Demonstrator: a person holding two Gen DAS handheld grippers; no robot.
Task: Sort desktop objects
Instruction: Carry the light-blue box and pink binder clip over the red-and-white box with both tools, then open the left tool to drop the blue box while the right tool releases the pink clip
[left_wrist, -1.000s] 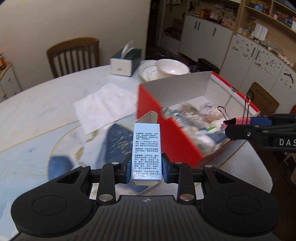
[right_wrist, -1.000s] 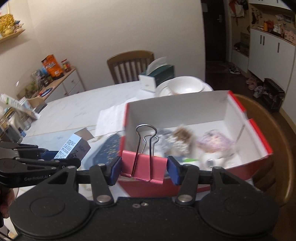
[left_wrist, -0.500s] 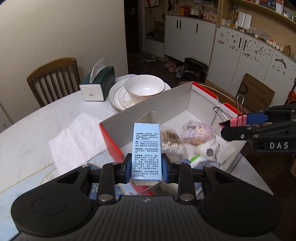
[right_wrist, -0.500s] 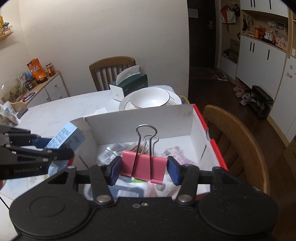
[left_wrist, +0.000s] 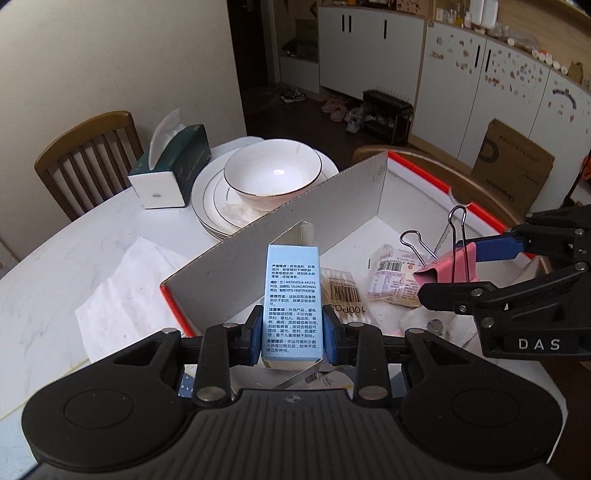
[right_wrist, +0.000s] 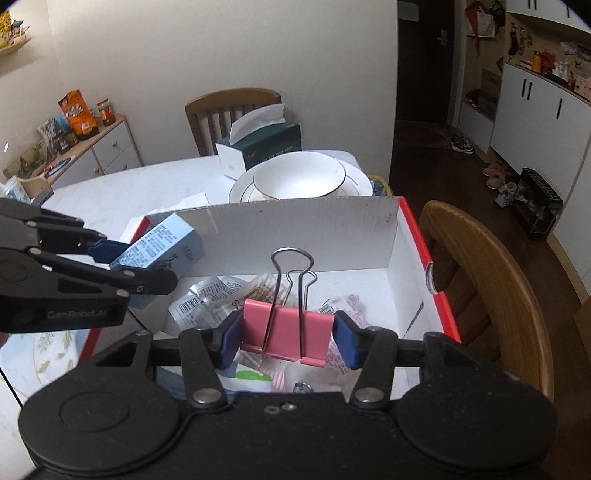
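My left gripper (left_wrist: 291, 328) clamps the blue carton (left_wrist: 291, 299) and my right gripper (right_wrist: 286, 338) pinches the pink binder clip (right_wrist: 286, 332), both above the red box (right_wrist: 436, 280).

Glossy white ceramic bowl (left_wrist: 271, 173); matt corrugated cardboard box (left_wrist: 280, 236); shiny wire handles on pink binder clip (right_wrist: 286, 330); smooth marbled tabletop (left_wrist: 74, 251).

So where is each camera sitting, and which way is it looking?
Left wrist: sits on the left hand-held gripper, looking forward and down past its held blue carton into the red box; the right hand-held gripper shows.
Right wrist: sits on the right hand-held gripper, looking down over its pink binder clip into that box; the left hand-held gripper shows.
Shared: box, bowl, tissue box.
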